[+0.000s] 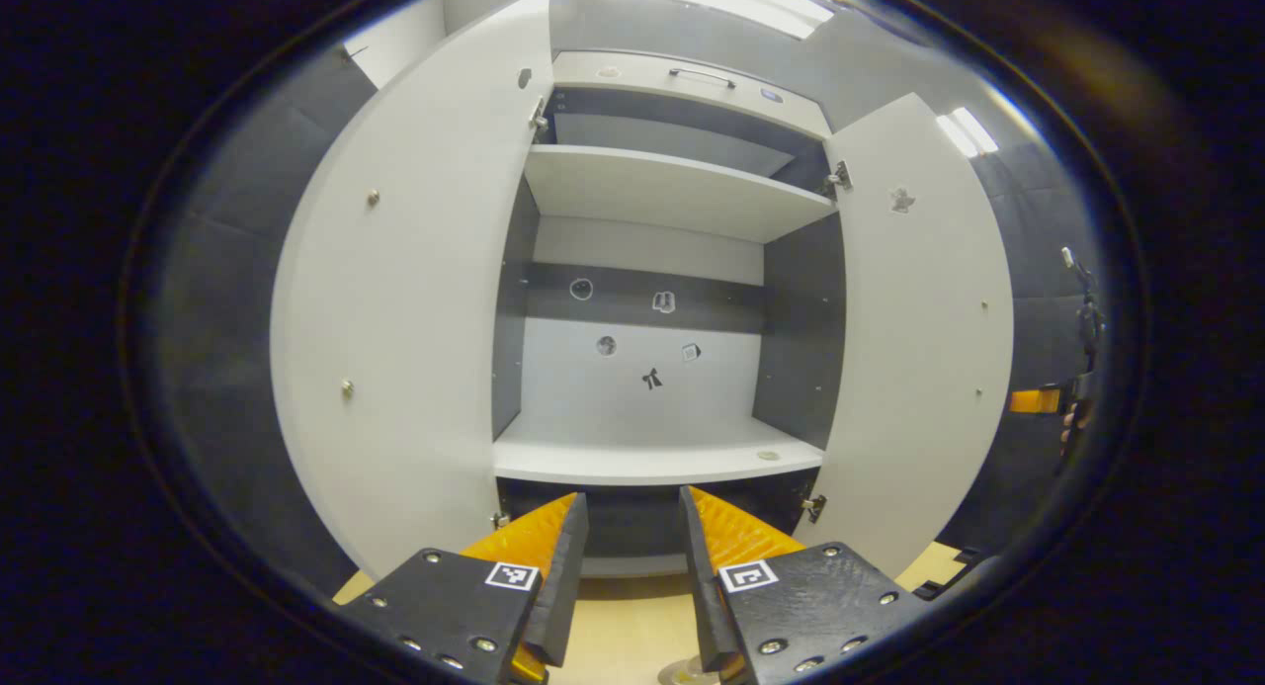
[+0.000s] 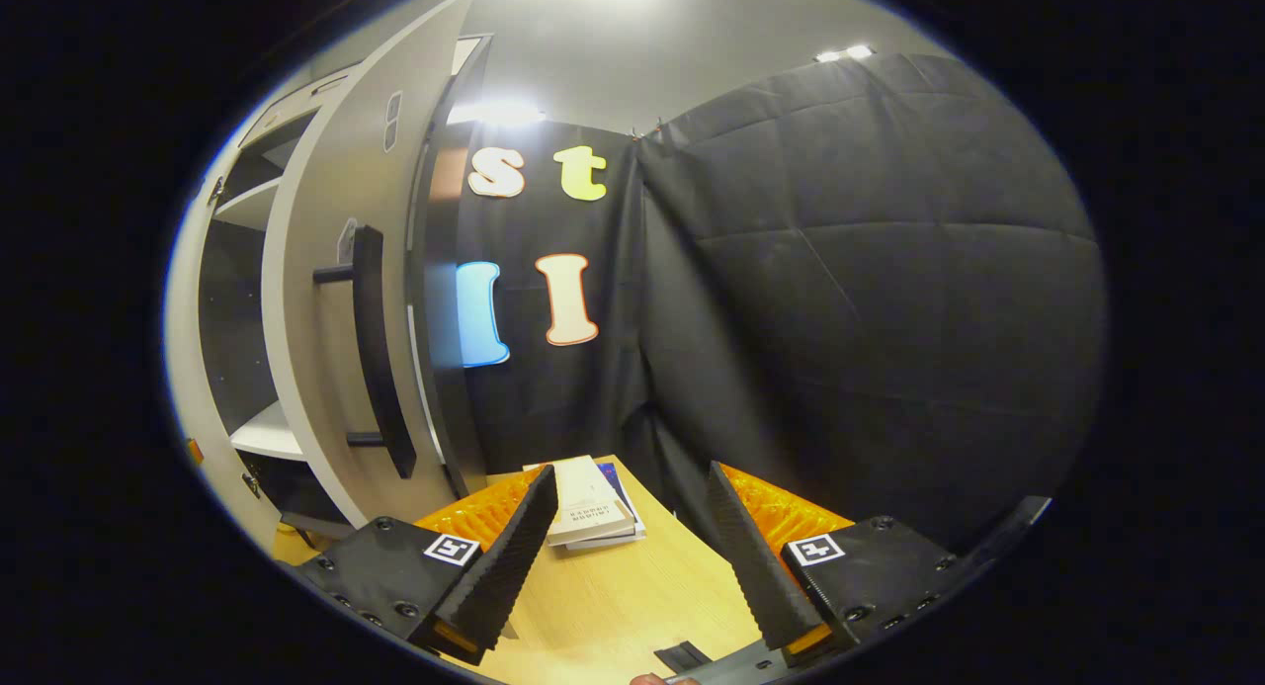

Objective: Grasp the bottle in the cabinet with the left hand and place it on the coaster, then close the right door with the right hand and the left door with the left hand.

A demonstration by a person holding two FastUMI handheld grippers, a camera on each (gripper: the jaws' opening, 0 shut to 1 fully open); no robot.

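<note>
The cabinet (image 1: pixel 652 438) stands straight ahead in the left gripper view, its shelves bare. Its left door (image 1: pixel 415 299) and right door (image 1: pixel 919 339) both swing wide open. My left gripper (image 1: pixel 632 512) is open in front of the lower shelf, with nothing between its fingers. A small round pale thing (image 1: pixel 685 673) peeks in at the bottom edge between the fingers; I cannot tell whether it is the bottle or the coaster. In the right gripper view my right gripper (image 2: pixel 628 487) is open over the wooden table (image 2: pixel 632 596), to the right of the right door (image 2: pixel 326 299) and its black bar handle (image 2: pixel 376 354).
A stack of books (image 2: pixel 590 512) lies on the table beyond the right gripper's fingers, near the black cloth wall. A small black object (image 2: pixel 682 655) sits at the table's near edge. The other gripper and the hand that holds it (image 1: pixel 1048 403) appear far right, past the right door.
</note>
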